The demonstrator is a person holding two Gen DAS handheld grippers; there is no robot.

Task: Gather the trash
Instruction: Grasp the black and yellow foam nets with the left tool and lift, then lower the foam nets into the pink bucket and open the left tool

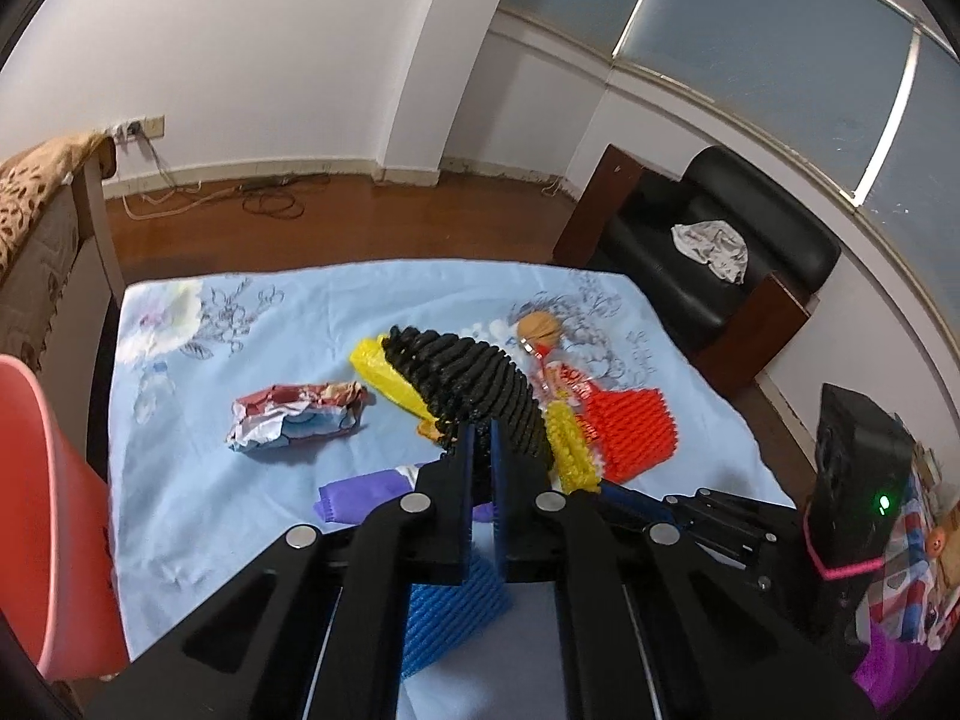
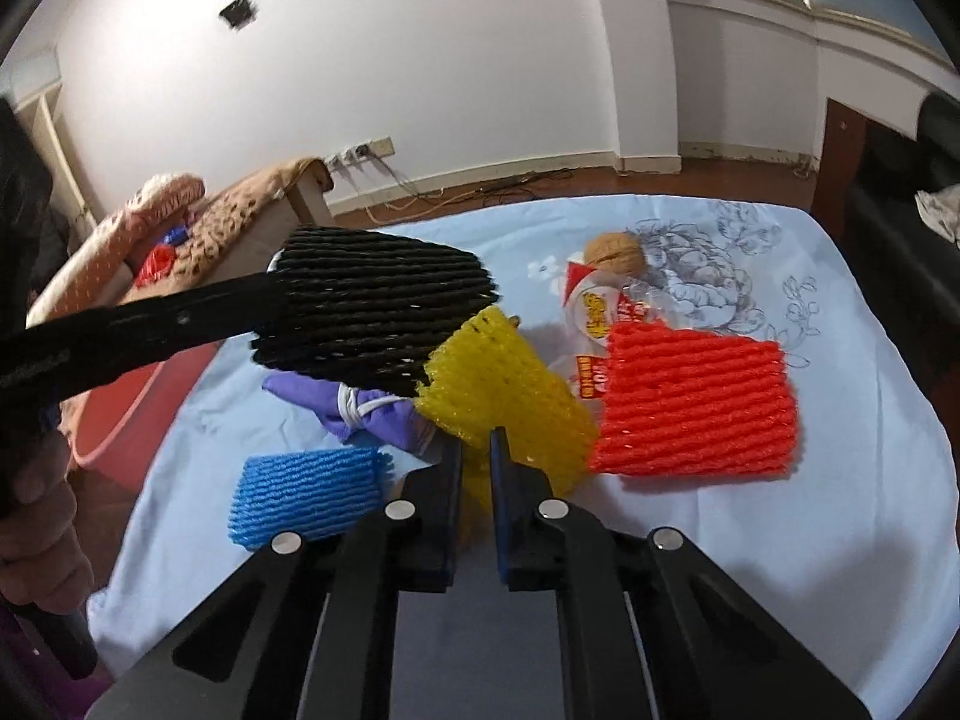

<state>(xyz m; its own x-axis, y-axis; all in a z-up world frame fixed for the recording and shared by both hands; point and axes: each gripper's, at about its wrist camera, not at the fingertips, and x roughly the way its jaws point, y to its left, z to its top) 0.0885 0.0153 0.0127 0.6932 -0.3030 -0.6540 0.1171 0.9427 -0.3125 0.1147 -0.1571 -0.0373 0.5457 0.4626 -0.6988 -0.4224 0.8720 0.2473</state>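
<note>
left gripper [image 1: 480, 438] clamped on black foam net [image 1: 474, 384], lifted; right gripper [image 2: 476, 450] pinching yellow foam net [image 2: 504, 384]

My left tongs [image 1: 480, 450] point down at a slant, their fingers pinched tight on the black foam net [image 1: 474, 378]. My right tongs [image 2: 476, 462] slope down likewise, clamped on the yellow foam net [image 2: 504, 384]. A hand [image 2: 42, 540] shows at the right view's left edge.
</note>
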